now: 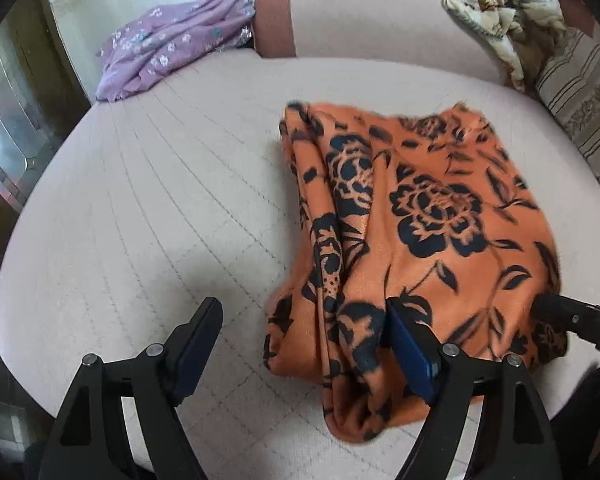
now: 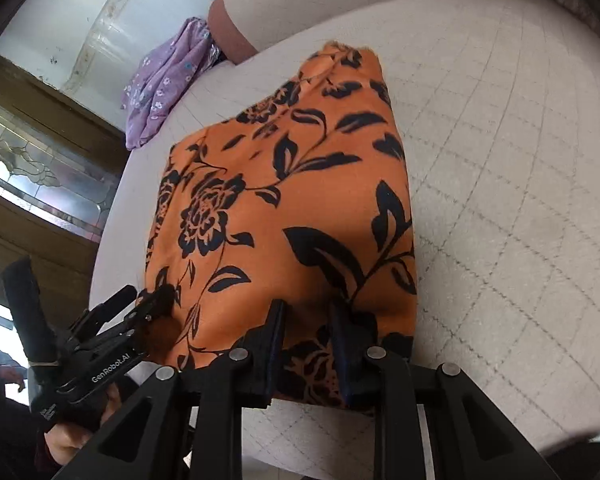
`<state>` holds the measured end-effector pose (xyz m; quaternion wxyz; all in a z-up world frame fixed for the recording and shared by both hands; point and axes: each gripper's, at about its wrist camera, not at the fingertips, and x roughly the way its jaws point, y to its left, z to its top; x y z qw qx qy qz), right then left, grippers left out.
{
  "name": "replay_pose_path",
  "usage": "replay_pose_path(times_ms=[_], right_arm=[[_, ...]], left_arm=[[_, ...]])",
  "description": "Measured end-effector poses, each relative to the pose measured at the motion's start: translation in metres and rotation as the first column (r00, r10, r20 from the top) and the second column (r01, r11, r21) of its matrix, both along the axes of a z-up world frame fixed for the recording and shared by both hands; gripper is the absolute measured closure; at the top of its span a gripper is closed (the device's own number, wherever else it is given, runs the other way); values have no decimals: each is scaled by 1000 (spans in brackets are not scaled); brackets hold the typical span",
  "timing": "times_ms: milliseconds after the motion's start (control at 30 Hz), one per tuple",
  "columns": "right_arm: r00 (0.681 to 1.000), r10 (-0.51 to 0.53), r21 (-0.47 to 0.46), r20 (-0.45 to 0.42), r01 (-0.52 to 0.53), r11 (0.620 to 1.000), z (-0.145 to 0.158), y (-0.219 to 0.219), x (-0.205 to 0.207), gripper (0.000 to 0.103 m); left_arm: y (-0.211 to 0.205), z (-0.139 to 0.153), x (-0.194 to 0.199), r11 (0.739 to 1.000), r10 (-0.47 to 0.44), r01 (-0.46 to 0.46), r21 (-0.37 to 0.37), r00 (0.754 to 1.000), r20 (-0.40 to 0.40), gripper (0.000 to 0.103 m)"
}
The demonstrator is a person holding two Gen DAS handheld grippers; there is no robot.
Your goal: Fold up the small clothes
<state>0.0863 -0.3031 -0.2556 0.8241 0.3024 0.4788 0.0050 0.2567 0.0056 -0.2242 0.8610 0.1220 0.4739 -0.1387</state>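
One orange cloth [image 1: 420, 216] on cushion [image 1: 148, 200]; left gripper [image 1: 300, 336] jaws wide, empty; right gripper [image 2: 306, 320] jaws pinching its edge.

A quilted pale cushion [image 1: 140, 200], a striped pillow [image 1: 580, 92] and a glass-paned cabinet [image 2: 40, 160].

black grippers [image 1: 302, 344], blue pads (silver screws)

The right gripper [image 1: 540, 304] is cut off at 3 o'clock; the orange cloth's [image 1: 412, 216] far edge is blurred.
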Motion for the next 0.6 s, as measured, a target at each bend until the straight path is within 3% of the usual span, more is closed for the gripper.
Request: replay_pose_path(times_ms=[167,200,233,267,333,433,600], right_arm=[[999,-4,-101,39,8,995,45,13,-21,71],[998,-8,-139,64,17,990,57,16,-28,59],[996,-10,-171,94,26,985,69,19,-34,38],[991,-16,-194,135,42,980,83,21,-42,33],[978,-24,-235,209,74,969,106,27,-57,33],[965,-17,-298,263,98,950,133,37,-75,33],[941,-15,-322,339,131,938,166,51,-95,33]], left_arm=[[6,65,-32,1000,-13,14,-7,979,205,20],[7,75,-35,1000,-9,11,-9,972,233,20],[10,88,-43,1000,-5,9,-12,962,273,19],[12,98,-49,1000,-3,7,-13,954,300,18],[15,113,-55,1000,7,-4,-7,940,342,13],[24,133,-77,1000,26,-22,-15,917,399,13],[39,160,-85,997,71,-58,-44,903,423,12]])
